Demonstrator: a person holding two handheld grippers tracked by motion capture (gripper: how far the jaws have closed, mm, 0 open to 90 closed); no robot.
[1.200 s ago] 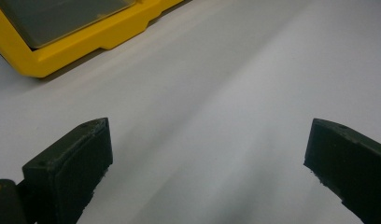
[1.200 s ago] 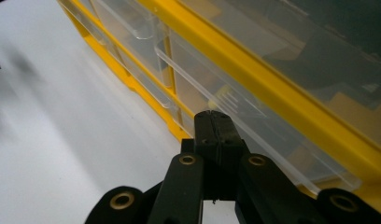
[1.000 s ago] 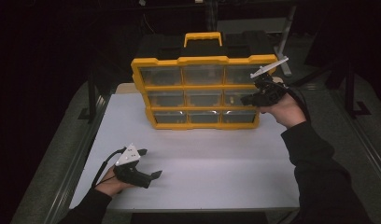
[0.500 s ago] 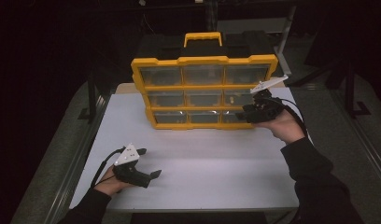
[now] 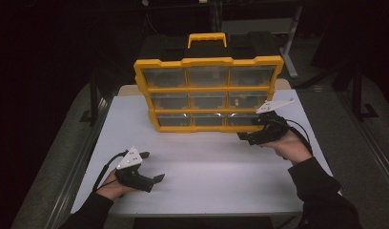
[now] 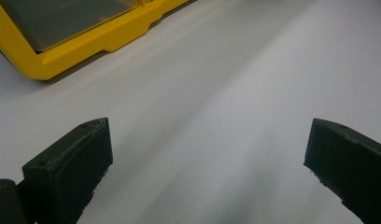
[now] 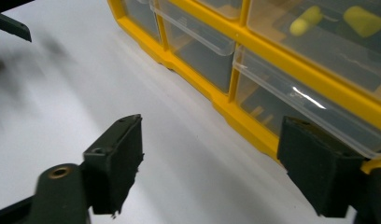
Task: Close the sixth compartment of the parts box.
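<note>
I have the right gripper [image 5: 252, 136] down at the bottom row of the yellow plastic organiser case with nine clear drawers [image 5: 208, 95], which stands upright on the white table [image 5: 221, 171]. Its jaws have just been opening and now stand spread with nothing between them; in the right gripper view the far jaw sits just in front of the clear bottom-right drawer [image 7: 291, 112], close to its lip, though I cannot tell whether it touches. Above that drawer, in the next row up, I can see two yellow foam earplugs [image 7: 361, 21]. My left gripper [image 5: 152, 180] rests near the table's front edge, jaws wide apart over bare table, well away from the case. I judge the step in hand to be taking hold of that bottom-right drawer's front lip. To do it well, I would bring the spread jaws squarely onto the lip, one above and one below, rather than at the present slant, and close only once the lip is fully between the pads. The case looks light and free-standing, so a pull could drag it forward; bracing it with my left gripper should help.
</note>
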